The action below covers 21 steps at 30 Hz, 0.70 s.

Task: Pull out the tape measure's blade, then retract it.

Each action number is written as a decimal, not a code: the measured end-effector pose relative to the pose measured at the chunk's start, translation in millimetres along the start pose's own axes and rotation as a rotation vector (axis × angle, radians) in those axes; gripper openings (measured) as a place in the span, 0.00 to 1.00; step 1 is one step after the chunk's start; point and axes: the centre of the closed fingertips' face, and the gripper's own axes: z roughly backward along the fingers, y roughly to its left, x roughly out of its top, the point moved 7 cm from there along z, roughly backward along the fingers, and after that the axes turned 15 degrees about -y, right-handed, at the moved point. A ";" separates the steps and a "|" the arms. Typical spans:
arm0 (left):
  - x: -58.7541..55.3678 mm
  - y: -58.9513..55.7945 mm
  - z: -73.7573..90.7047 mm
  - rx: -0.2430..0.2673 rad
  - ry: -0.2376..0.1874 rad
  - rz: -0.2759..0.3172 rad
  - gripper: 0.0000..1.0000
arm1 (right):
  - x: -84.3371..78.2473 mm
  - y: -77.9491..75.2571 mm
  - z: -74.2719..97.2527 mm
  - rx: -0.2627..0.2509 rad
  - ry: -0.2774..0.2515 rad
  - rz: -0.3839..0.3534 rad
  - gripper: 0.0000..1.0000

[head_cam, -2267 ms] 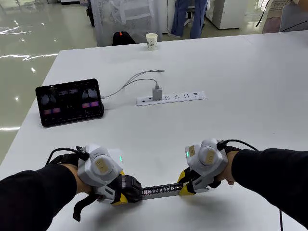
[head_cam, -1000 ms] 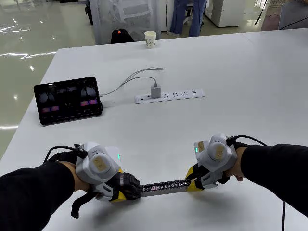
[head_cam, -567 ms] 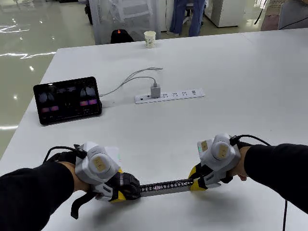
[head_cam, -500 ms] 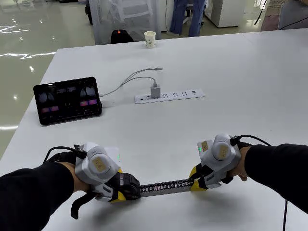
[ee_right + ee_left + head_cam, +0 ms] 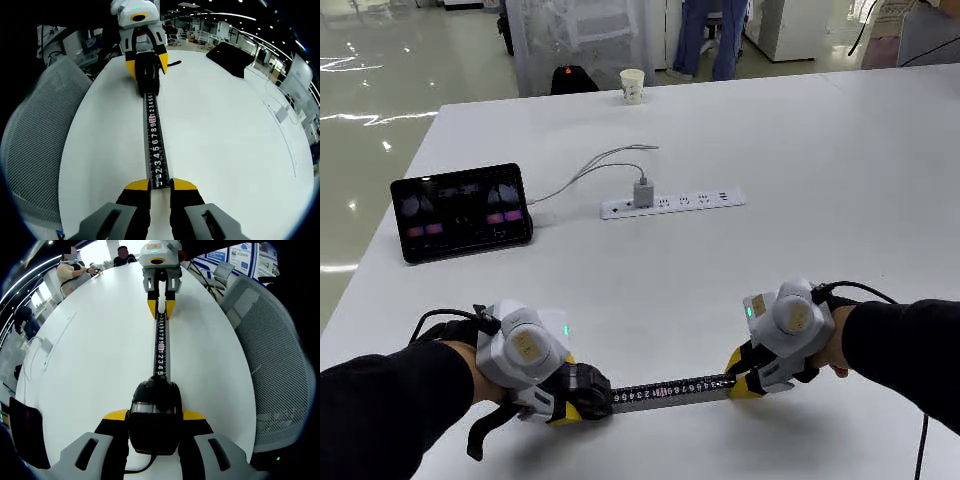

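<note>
Plainly, one black tape measure (image 5: 155,407): left gripper (image 5: 570,388) clamps its case, right gripper (image 5: 160,185) pinches the one grey numbered blade (image 5: 153,135) by its tip, digits 2–9 legible.

The head view looked forward and down from above the bench (image 5: 800,150), with the left gripper (image 5: 578,392) and right gripper (image 5: 738,378) close at the near edge. The left gripper view sat low, facing over the tape measure (image 5: 155,410) in its jaws and along the blade (image 5: 160,347) to the right gripper. The right gripper view faced back along that blade; all three shared it.
</note>
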 end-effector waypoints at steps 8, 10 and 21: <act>0.1 -0.7 0.0 0.001 0.003 -0.002 0.32 | -6.4 -0.6 8.2 -0.006 0.011 -0.003 0.11; 0.1 -0.8 0.0 0.002 0.003 -0.002 0.32 | -7.7 -0.9 9.8 -0.007 0.013 -0.003 0.11; -0.1 -1.3 0.0 0.003 0.005 -0.002 0.32 | -10.9 0.0 14.0 -0.012 0.016 -0.005 0.11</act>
